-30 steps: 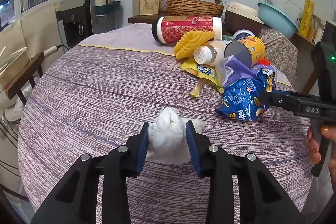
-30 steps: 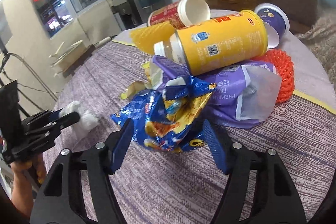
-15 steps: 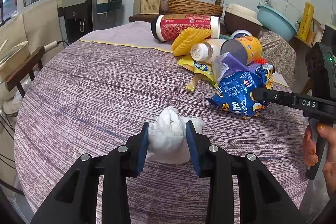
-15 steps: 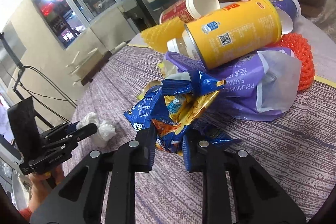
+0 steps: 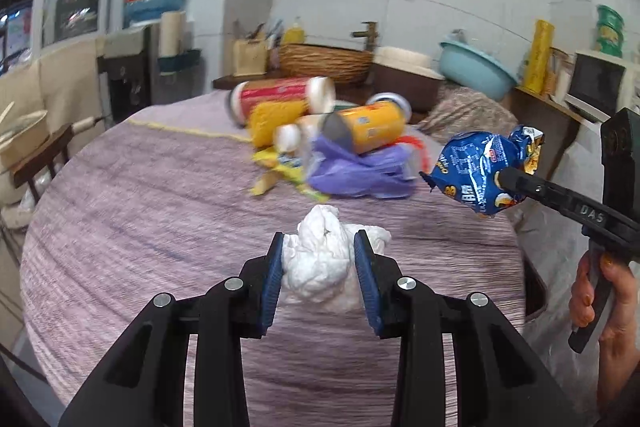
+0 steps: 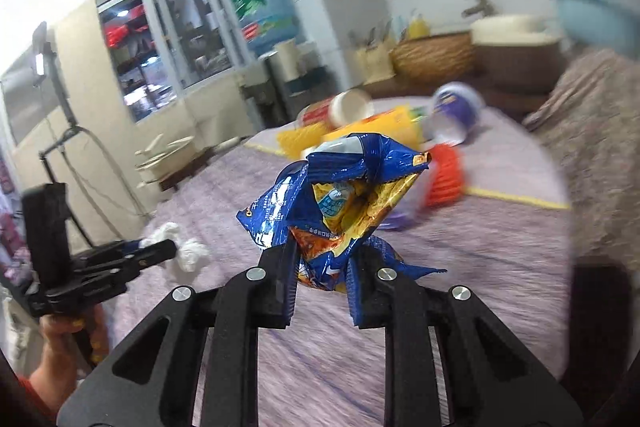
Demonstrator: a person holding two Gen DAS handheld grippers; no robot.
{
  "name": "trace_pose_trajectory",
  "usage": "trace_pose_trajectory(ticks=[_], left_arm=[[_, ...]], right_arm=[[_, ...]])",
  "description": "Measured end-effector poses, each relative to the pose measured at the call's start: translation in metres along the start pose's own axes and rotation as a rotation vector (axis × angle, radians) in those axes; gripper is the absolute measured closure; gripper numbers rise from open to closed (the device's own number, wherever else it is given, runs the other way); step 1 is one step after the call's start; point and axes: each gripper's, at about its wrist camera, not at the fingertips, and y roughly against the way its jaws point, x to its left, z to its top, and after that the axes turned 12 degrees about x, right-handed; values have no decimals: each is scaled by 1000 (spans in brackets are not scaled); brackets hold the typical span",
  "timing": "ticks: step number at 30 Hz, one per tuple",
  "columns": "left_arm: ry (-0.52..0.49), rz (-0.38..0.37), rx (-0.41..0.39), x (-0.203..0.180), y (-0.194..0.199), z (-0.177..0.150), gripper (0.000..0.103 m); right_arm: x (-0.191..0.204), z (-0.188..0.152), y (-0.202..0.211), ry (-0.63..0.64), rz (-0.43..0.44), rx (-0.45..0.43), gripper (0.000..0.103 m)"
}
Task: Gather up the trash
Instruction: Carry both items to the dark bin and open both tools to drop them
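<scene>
Trash was what we were gathering, and in the left wrist view our left gripper [image 5: 318,267] was pinching a crumpled white tissue wad [image 5: 324,259] between its 2 blue pads [image 5: 272,279], the wad directly ahead of the claw and, as far as we could tell, lifted just above the striped purple tablecloth [image 5: 140,207]. To the right, our right gripper [image 5: 504,181] held the blue snack bag [image 5: 480,171] in the air, well apart from the remaining pile: a yellow can [image 5: 364,129], a red tube [image 5: 280,95] and a purple bag [image 5: 360,171] further back. In the right wrist view, the right gripper [image 6: 322,281] was closed on the snack bag's [image 6: 336,203] lower end, so the bag's long axis stood upright above the fingers; the left gripper [image 6: 156,251] with its tissue wad [image 6: 188,251] sat low on the left. Against the frames half a second before, the bag had left the pile and risen clear, while the tissue grip looked unchanged. No bin showed in either view, so we judged that both arms' next carry depended on a target still out of sight.
</scene>
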Motion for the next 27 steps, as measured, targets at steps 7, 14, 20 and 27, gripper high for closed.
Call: trace_pose_trajectory(ticks=[7, 14, 20, 27], left_arm=[[-95, -167, -14, -89, -22, 18, 68], [-206, -289, -2, -177, -49, 40, 68], [-260, -341, 49, -230, -80, 52, 68], [-269, -350, 96, -248, -98, 51, 68]], right_arm=[[-70, -31, 57, -106, -230, -53, 82], [-143, -62, 77, -178, -488, -8, 82], [-203, -92, 43, -243, -551, 129, 82], [-241, -134, -22, -329, -538, 290, 78]])
